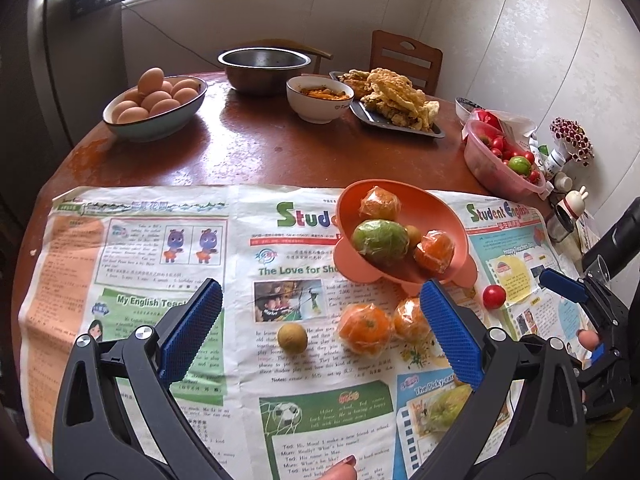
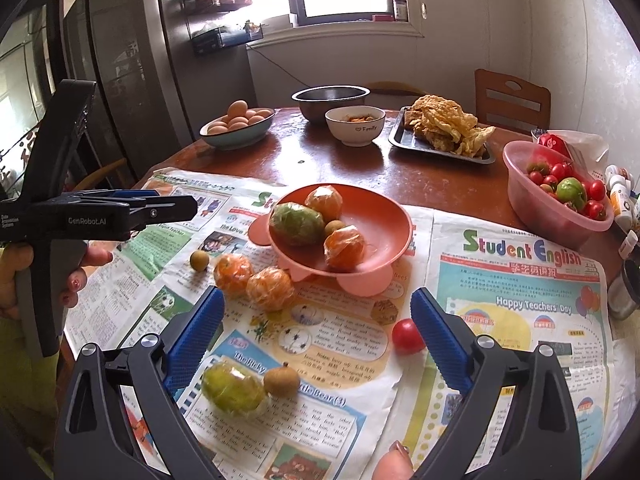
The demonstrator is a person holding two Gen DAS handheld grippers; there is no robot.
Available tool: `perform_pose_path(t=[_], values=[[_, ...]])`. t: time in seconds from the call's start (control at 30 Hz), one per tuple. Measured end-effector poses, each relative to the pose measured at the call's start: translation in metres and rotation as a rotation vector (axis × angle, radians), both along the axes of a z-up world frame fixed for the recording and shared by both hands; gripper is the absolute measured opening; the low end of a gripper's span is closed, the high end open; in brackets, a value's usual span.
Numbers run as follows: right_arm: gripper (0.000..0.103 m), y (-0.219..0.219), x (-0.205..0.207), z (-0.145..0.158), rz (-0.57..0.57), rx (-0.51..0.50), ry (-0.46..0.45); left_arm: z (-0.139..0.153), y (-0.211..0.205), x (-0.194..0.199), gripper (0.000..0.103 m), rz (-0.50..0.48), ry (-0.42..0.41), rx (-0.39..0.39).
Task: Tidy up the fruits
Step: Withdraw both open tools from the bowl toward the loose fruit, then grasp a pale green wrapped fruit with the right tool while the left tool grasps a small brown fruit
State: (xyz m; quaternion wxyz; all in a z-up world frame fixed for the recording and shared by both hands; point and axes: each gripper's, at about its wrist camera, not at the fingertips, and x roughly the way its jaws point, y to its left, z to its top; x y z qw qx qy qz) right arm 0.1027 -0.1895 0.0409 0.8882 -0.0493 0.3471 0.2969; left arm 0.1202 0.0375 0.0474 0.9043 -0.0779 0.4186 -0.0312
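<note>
An orange bowl (image 1: 348, 200) (image 2: 384, 216) on the newspaper holds two wrapped oranges, a wrapped green fruit (image 1: 380, 240) and a small longan. Loose on the paper in front of it lie two wrapped oranges (image 1: 366, 330) (image 2: 270, 289), a longan (image 1: 293, 336) (image 2: 199, 260) and a cherry tomato (image 1: 494, 297) (image 2: 407, 336). Nearer me are a wrapped yellow-green fruit (image 2: 234, 388) and a second longan (image 2: 281, 379). My left gripper (image 1: 320, 320) hovers open above the loose oranges, holding nothing. My right gripper (image 2: 318, 332) is open and empty over the near fruit.
At the back of the round wooden table (image 1: 280, 148) stand a bowl of eggs (image 1: 156, 100), a steel bowl (image 1: 262, 66), a white bowl (image 1: 320, 100) and a tray of fried food (image 1: 396, 100). A pink tub of tomatoes (image 2: 556, 192) and small bottles (image 2: 620, 196) crowd the right edge.
</note>
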Motion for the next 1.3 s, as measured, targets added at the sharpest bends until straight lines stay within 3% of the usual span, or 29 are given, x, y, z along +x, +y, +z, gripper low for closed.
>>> perform_pose_path(t=[1.07,1.3], values=[[0.094,-0.020,-0.026,-0.037,-0.029,-0.049,0.080,-0.035,-0.029,-0.040,0.093,-0.087,0.068,0.027],[0.094,-0.014,-0.038,-0.040,0.009,-0.047,0.089,-0.042,-0.026,-0.041,0.093,-0.070,0.086,0.037]])
